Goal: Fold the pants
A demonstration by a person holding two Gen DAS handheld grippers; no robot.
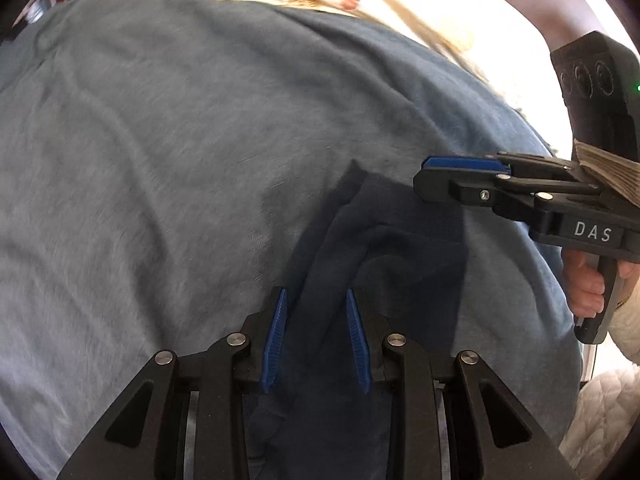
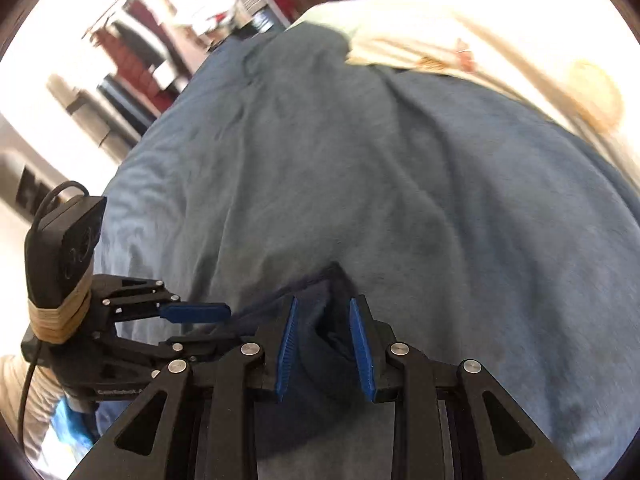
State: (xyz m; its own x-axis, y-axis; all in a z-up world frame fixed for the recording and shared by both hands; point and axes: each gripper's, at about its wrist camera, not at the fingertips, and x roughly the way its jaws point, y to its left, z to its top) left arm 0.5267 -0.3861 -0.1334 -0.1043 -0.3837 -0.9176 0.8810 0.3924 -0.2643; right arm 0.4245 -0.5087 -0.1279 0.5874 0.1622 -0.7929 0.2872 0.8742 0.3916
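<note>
Folding these pants (image 1: 360,248) well depends on the next pinch: they lie as a dark navy bundle on the blue-grey bed cover (image 1: 140,140), right under both tools. Your left hand-held gripper (image 1: 316,336) hangs over them with its blue pads parted and the cloth running between them unpinched, so it is released. Your right hand-held gripper (image 2: 324,344) is likewise released, its pads standing clear on either side of a raised fold of the same fabric. To my eye neither is carrying anything now.

Pick an edge or corner you can see cleanly, take a single layer stack rather than a loose ridge, and match both grips along one line so the fold lands square. Smooth the bundle flat first if you can; the soft cover will let it bunch.

Beyond, a cream patterned cloth (image 2: 500,32) lies at the far end of the bed, and blurred shelving (image 2: 132,52) fills the room's left side.
</note>
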